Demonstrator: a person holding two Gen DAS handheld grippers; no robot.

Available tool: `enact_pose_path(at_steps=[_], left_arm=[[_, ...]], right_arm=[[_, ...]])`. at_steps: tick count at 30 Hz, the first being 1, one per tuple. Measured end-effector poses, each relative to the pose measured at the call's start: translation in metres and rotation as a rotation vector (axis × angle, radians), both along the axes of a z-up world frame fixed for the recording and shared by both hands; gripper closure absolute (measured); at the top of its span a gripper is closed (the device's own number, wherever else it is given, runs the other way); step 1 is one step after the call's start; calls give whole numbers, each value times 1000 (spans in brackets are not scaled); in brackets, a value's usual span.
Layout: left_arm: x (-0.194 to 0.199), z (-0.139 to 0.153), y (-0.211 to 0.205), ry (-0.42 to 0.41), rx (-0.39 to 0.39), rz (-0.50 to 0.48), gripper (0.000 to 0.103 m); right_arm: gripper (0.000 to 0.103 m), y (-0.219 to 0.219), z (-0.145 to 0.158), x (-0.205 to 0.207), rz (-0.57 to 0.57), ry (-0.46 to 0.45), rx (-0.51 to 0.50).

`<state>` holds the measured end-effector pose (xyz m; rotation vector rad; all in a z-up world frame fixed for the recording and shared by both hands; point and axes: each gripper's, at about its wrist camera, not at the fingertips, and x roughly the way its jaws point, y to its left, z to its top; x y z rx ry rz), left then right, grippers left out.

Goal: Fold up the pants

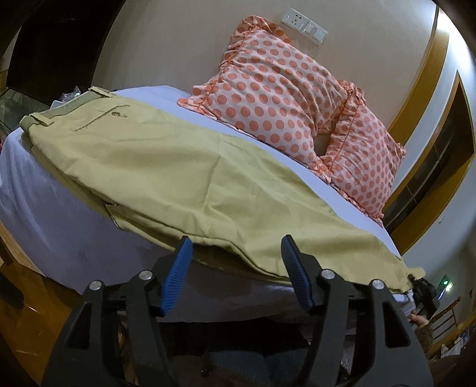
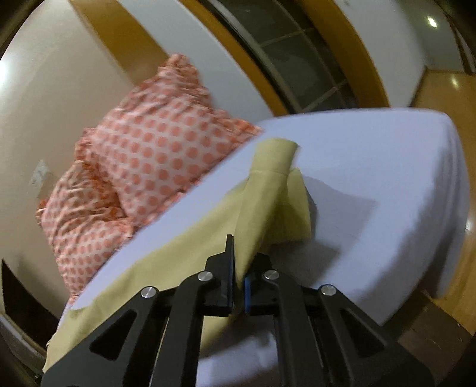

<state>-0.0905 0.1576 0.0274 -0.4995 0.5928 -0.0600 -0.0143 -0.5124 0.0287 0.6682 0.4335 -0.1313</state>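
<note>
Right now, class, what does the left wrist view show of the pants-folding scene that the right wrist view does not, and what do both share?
Left wrist only: the open left hand-held gripper at the bed edge, the khaki cotton pants' waistband with buttoned back pocket, and a white wall socket panel.

Right wrist only: the right hand-held gripper shut on the pants' leg end, lifting it, and a dark gridded window.

Both: the pale lilac bedsheet and the orange polka-dot pillows.
</note>
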Motion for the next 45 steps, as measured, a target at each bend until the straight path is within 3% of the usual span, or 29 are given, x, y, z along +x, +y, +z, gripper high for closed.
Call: enact_pose_path(at_steps=[5, 9, 12, 13, 15, 17, 20, 26, 33, 37, 43, 45], left_arm=[[-2, -2, 5, -2, -12, 41, 30], [-6, -6, 12, 14, -11, 94, 24], [-10, -10, 22, 26, -20, 127, 23], [-11, -12, 26, 33, -27, 134, 23], [-12, -15, 33, 45, -33, 144, 23], [-12, -17, 40, 51, -33, 157, 22], [-7, -22, 50, 68, -45, 177, 21], [10, -29, 58, 85, -63, 185, 21], [19, -18, 64, 101, -90, 237, 20], [17, -7, 72, 63, -69, 270, 20], [30, -4, 115, 39, -149, 336, 20], [33, -6, 135, 34, -183, 374, 30]], right_arm=[[98, 72, 60, 37, 240, -142, -68], [98, 186, 87, 67, 594, -208, -86], [97, 286, 77, 78, 882, -131, -130], [90, 321, 67, 79, 982, -56, -180], [67, 364, 47, 75, 1101, 62, -265], [32, 380, 36, 67, 1127, 99, -311], [15, 370, 42, 56, 1105, 46, -279], [10, 357, 51, 57, 1040, 11, -228], [9, 373, 43, 53, 1084, 50, -200], [9, 380, 36, 52, 1102, 70, -193], [8, 379, 29, 54, 1100, 92, -161], [8, 378, 29, 53, 1099, 87, -155]])
